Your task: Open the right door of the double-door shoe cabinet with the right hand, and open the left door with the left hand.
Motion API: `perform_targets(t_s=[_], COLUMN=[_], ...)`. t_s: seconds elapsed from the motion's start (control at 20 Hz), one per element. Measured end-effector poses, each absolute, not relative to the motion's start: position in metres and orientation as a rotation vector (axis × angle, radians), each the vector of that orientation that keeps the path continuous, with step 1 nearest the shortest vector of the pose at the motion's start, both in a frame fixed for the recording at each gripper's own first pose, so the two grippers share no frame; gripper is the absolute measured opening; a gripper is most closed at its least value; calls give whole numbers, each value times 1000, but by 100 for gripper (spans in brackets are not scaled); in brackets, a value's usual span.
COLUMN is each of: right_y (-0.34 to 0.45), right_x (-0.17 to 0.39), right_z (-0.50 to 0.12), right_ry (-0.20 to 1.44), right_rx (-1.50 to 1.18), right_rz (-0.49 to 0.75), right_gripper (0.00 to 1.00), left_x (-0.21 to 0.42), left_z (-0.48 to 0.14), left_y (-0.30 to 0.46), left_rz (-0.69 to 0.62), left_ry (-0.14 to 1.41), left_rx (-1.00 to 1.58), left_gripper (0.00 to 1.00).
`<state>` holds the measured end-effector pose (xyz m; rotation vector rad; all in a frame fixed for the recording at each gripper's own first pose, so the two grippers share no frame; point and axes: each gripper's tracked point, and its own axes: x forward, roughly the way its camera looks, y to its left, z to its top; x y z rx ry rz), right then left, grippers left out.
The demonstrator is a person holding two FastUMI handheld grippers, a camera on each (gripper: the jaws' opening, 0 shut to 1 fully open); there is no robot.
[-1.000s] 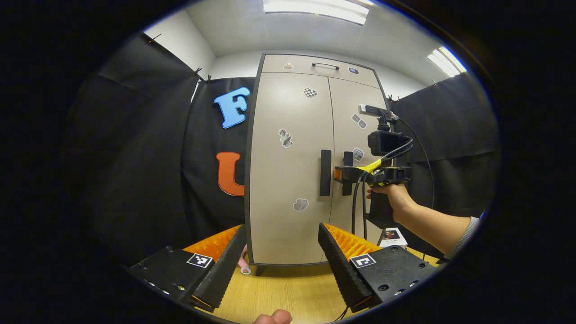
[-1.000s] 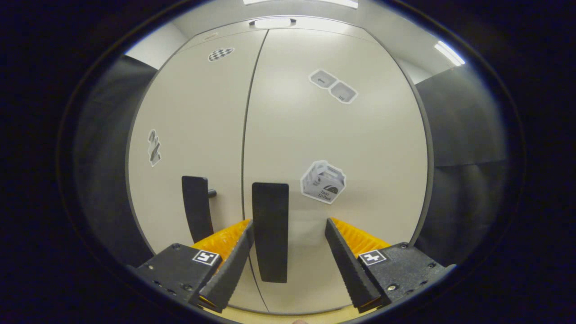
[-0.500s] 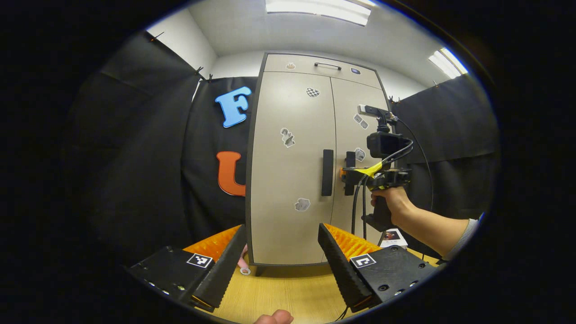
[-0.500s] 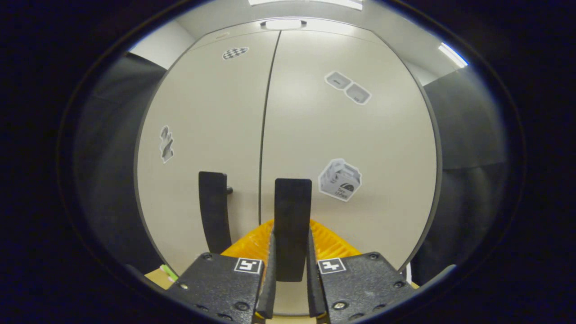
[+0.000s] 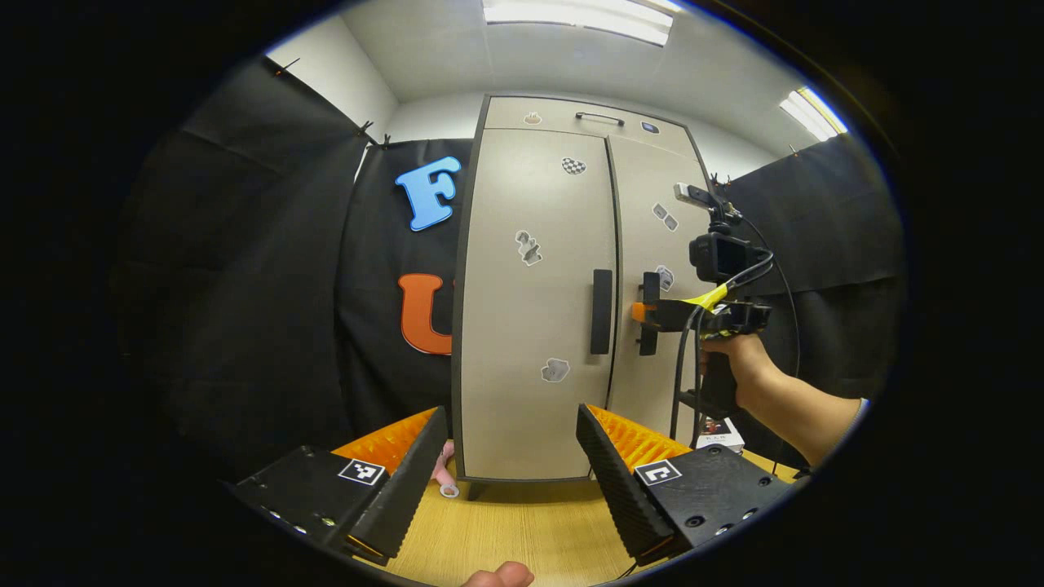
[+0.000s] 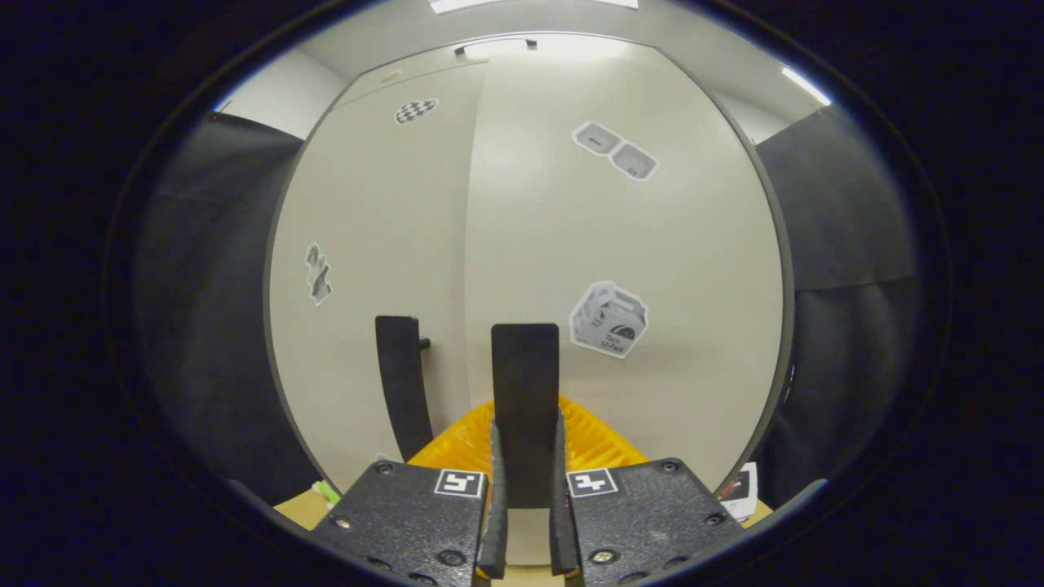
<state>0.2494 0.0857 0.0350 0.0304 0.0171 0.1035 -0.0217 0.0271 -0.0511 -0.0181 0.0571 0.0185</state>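
Observation:
The beige double-door shoe cabinet (image 5: 534, 244) stands upright on the table. In the left gripper view my left gripper (image 5: 510, 409) is open, low in front of the left door (image 5: 530, 342) and well short of its dark vertical handle (image 5: 602, 311). A hand (image 5: 734, 359) holds my right gripper (image 5: 648, 314) at the right door's handle (image 5: 650, 285). In the right gripper view my right gripper (image 6: 526, 424) is shut on that handle (image 6: 525, 367), one finger on each side. The right door (image 6: 636, 244) stands slightly ajar, its edge proud of the left door (image 6: 375, 244). The left handle (image 6: 402, 383) sits just left of it.
The cabinet rests on a wooden tabletop (image 5: 522, 530). A small pink item with a ring (image 5: 444, 483) lies at the cabinet's left foot and a small card box (image 5: 718, 430) at its right. A drawer with a bar handle (image 5: 599, 119) tops the cabinet. Black cloth walls flank both sides.
My right gripper went from open around the right handle to shut on it, and the right door has swung slightly outward. My left gripper has barely moved.

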Motion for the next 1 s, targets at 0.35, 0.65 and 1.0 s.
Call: perform_targets(t_s=[0.35,0.65,1.0], right_y=[68,46,9], right_x=[203,166,128], right_z=[31,31,28], right_ry=[6,9,26], right_rx=[28,47,48], right_rz=[141,176,200], right_gripper=[22,19,20], left_x=[-28,-31,-28], left_z=[-46,-45,-51], left_y=[14,1,-23], left_rz=[13,5,-27], left_ry=[47,48,56], left_rx=[5,17,32], left_gripper=[95,95,95])
